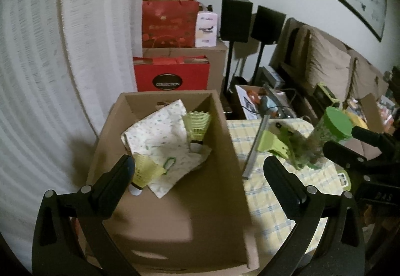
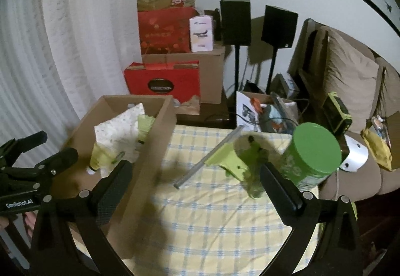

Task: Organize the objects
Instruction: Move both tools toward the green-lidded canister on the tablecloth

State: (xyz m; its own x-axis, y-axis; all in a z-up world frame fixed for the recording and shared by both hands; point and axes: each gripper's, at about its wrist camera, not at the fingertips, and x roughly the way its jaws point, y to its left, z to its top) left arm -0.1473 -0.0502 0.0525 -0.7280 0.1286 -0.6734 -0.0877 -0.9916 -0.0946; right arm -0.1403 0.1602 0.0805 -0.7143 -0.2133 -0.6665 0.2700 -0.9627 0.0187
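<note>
An open cardboard box point(image 1: 225, 131) point(image 2: 152, 151) stands on the left of a yellow checked tablecloth point(image 1: 272, 203) point(image 2: 212, 213). Inside lie a white patterned cloth point(image 1: 162, 141) and two yellow-green shuttlecocks point(image 1: 197, 128) point(image 1: 143, 172). My left gripper point(image 1: 200, 171) is open and empty above the box. On the cloth lie a green squeegee point(image 2: 225, 158) point(image 1: 270, 143) and a tilted green-lidded can point(image 2: 312, 153) point(image 1: 332, 131). My right gripper point(image 2: 195, 176) is open and empty above the cloth, its right finger close to the can.
Red gift bags point(image 1: 170, 73) and cardboard boxes are stacked against the far wall beside two black speakers point(image 2: 235, 21) on stands. A brown sofa point(image 2: 350, 81) with clutter stands at the right. A white curtain hangs at the left.
</note>
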